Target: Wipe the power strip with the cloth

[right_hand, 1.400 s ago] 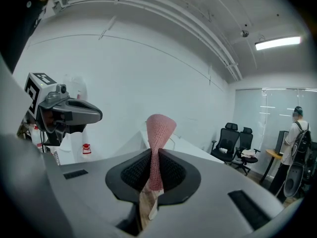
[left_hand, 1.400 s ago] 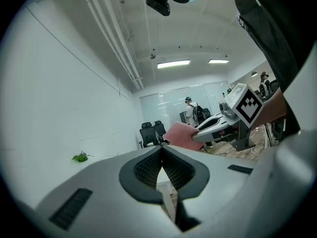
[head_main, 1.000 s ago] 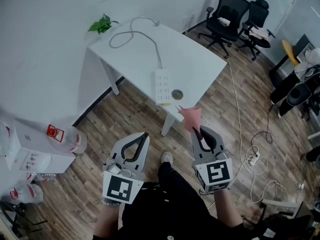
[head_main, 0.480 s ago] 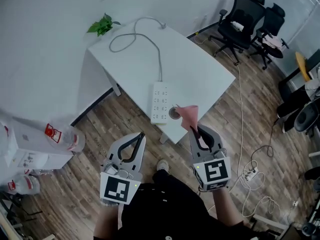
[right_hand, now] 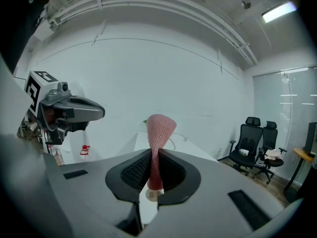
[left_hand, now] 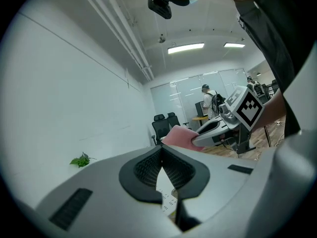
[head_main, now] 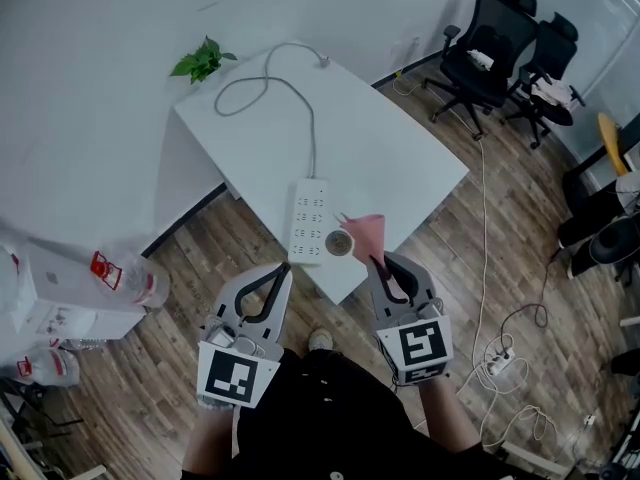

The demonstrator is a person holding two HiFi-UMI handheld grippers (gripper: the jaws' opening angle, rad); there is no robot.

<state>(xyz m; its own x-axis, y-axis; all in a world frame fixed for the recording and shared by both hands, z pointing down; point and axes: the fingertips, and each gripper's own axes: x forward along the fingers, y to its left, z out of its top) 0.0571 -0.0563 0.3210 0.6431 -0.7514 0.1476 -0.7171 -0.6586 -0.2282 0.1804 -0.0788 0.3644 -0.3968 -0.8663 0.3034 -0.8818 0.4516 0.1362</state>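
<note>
The strip [head_main: 308, 220] lies flat on the white table [head_main: 400, 138], close to the table's near edge. Its long axis runs away from the person and leans a little to their right at the far end. From that far end its cable [head_main: 311, 118] goes on and loops toward the back of the table. Just right of the strip's near end sits a small round disc [head_main: 340, 241]; I can't say whether the two touch. Right of that again hangs the pink cloth [head_main: 366, 233], pinched upright in the right claw [head_main: 381, 263]. The jaws are drawn tight on its lower part, and the loose top flares out above them. The left claw [head_main: 286, 269] is below the strip's near end, off the table, with its jaws pressed together on nothing. Seen along its jaws, only the strip's sockets show through the slit under the pads. So the strip is ahead of both claws, about midway between them, and the cloth is already on the right-hand side, the closer of the two by my reckoning. How high the cloth hangs over the table I can't judge from here. I'd expect the wipe to need the cloth brought left onto the near end, then run along the strip's length toward the cable. Beyond the strip, past the far left corner, is a small plant [head_main: 200, 62].
</note>
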